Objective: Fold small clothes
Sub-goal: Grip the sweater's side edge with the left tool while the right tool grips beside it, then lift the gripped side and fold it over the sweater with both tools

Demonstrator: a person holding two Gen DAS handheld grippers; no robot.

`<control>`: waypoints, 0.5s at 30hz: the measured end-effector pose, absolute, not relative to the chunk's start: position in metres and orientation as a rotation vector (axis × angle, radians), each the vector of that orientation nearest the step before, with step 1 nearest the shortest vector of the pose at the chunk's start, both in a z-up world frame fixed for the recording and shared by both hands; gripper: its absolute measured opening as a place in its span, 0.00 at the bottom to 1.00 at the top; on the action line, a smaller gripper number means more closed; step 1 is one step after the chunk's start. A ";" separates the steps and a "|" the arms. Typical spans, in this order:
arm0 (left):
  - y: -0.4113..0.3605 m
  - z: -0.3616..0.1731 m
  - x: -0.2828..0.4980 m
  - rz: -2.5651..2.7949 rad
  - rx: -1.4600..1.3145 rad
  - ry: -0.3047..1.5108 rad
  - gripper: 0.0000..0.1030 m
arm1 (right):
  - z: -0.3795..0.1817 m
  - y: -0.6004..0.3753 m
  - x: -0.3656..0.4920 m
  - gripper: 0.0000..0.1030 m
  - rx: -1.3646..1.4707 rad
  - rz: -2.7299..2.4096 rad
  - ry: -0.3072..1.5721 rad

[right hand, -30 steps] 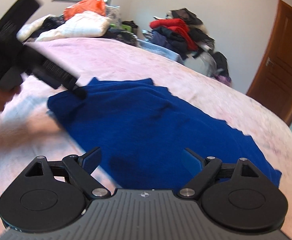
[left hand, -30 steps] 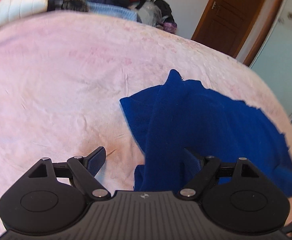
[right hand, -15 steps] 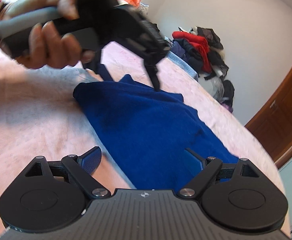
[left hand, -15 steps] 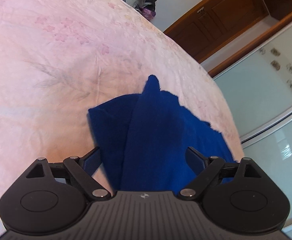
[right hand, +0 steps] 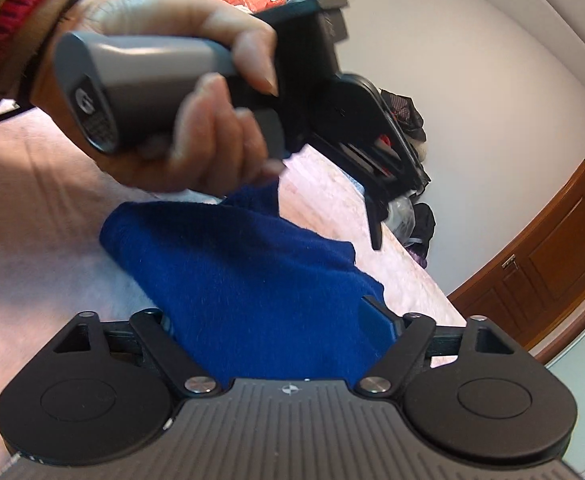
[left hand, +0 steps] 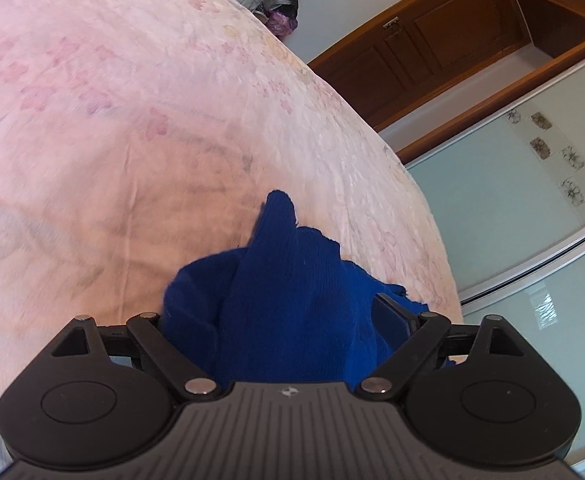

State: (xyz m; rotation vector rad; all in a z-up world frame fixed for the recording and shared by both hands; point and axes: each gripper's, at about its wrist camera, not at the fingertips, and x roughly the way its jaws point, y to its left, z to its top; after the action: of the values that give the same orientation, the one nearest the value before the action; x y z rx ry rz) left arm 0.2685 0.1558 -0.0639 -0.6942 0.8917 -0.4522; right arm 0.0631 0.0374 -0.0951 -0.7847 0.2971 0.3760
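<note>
Lowering both wide-open grippers, left gripper [left hand: 280,320] and right gripper [right hand: 276,316], you're closing in on the blue garment [left hand: 292,300]; nothing gripped, fold pending.

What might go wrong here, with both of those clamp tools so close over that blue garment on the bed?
1. The left gripper hangs right above the blue garment in the right gripper's view; the two tools may bump.
2. Both sets of jaws stand open around bunched cloth, so closing may catch several layers and spoil the fold.
3. The garment lies near the bed's edge; a tug could drag it off.
</note>
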 end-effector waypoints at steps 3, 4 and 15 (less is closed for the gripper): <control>0.143 -0.057 0.272 -0.438 -0.599 0.888 0.87 | -0.097 0.037 0.059 0.66 -0.770 0.382 0.300; 0.138 -0.055 0.273 -0.436 -0.569 0.886 0.87 | -0.097 0.038 0.058 0.64 -0.771 0.382 0.295; 0.119 -0.056 0.273 -0.402 -0.441 0.913 0.16 | -0.091 0.030 0.049 0.16 -0.749 0.468 0.332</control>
State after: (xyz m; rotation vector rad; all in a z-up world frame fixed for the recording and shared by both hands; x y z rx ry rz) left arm 0.2732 0.1186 -0.0556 -0.4414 0.9126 -0.4020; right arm 0.0489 0.0304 -0.0913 -0.7485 0.3317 0.4677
